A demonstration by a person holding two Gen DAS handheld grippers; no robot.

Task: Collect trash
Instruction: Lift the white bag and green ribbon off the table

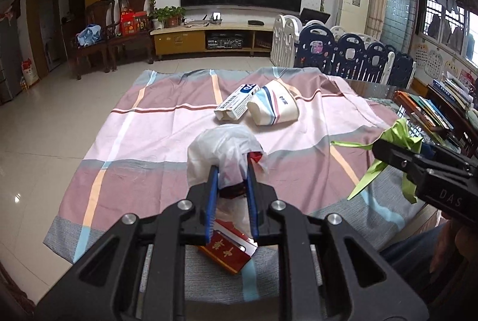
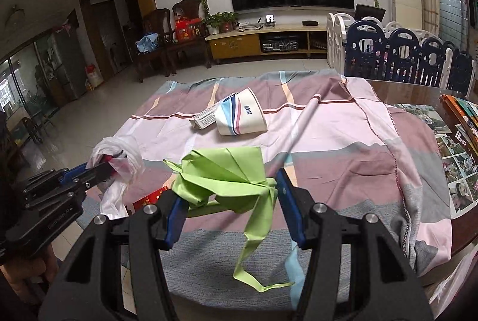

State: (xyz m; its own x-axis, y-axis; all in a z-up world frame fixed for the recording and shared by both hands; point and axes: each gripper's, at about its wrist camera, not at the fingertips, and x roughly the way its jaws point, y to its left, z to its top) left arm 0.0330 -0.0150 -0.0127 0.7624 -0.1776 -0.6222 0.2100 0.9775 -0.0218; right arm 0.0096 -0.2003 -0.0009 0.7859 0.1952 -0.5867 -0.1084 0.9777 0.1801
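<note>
The left gripper (image 1: 231, 168) is pressed together and pinches the rim of a thin white plastic bag (image 1: 221, 150). The bag is the trash holder here. Something red shows inside it, but I cannot tell what. The bag hangs low over the striped cloth (image 1: 149, 124), and its mouth looks small and crumpled. That is the risk: the mouth may be too tight.

The right gripper (image 2: 230, 192) stands half spread and holds a crumpled green paper (image 2: 227, 171) between its pads. A long strip of the paper hangs down at 6 o'clock. The strip could catch on the bag rim, or the paper could slip out, because it is soft and loose.

The bag sits at 9 o'clock from the green paper.

A red packet (image 1: 230, 252) lies on the cloth below the bag. A white carton (image 1: 236, 104) and a squashed paper cup (image 1: 274, 106) wait at 12 o'clock, touching each other.
</note>
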